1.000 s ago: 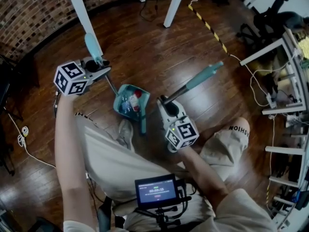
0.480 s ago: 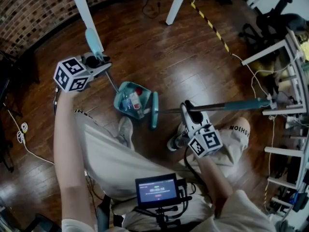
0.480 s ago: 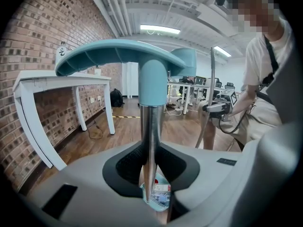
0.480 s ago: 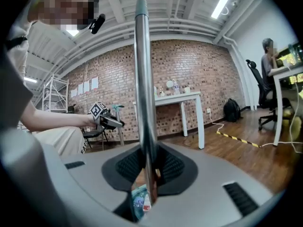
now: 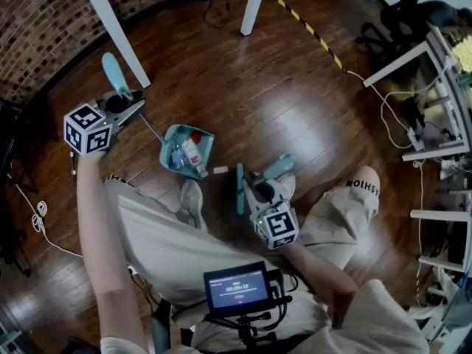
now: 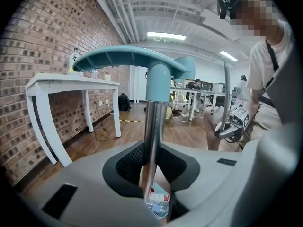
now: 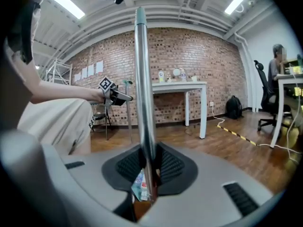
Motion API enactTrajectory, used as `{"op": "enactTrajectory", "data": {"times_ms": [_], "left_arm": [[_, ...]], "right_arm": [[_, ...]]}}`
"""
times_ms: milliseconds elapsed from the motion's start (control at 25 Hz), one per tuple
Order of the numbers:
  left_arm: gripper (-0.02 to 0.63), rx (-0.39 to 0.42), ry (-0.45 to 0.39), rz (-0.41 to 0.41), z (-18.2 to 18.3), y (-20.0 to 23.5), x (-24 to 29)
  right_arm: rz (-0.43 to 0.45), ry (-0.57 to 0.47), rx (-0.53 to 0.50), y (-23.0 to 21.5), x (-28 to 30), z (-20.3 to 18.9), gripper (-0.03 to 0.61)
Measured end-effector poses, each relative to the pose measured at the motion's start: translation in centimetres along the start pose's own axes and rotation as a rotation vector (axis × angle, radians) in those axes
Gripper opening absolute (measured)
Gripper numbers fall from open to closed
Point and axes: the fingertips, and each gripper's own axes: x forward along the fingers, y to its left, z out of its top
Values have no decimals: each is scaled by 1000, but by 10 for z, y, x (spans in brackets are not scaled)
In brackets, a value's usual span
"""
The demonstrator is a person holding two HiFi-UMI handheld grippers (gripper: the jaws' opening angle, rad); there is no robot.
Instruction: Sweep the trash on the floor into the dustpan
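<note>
Most of the trash (image 5: 188, 152) already lies in the dustpan (image 5: 167, 140), which stands on the floor near my shoe (image 5: 190, 201). One pale scrap (image 5: 220, 169) is still just outside its lip, between the pan and the broom head (image 5: 240, 189). My left gripper (image 5: 133, 110) is clamped on the dustpan pole (image 6: 151, 141), and my right gripper (image 5: 254, 183) is clamped on the broom pole (image 7: 144, 103). My worry is that a hard flick sends the scrap past the pan or shoves the pan aside, and that tipping the dustpan pole spills what's inside. Only the head view shows the scrap. Only the gripper views show the jaw pads pressed against each pole.
</note>
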Motion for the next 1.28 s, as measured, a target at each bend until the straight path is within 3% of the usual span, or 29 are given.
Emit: {"op": "enactTrajectory", "data": {"times_ms": [200, 480, 880, 1280], "left_arm": [[72, -4, 14, -25, -3, -6, -1], [72, -3, 24, -36, -6, -5, 1], [72, -9, 27, 4, -6, 3, 5], [74, -86, 9, 67, -12, 17, 5]], "right_arm": [[46, -101, 94, 35, 48, 29, 84], [75, -271, 94, 14, 43, 96, 84], [-87, -264, 118, -63, -15, 76, 84], [-119, -239, 95, -91, -23, 69, 84]]}}
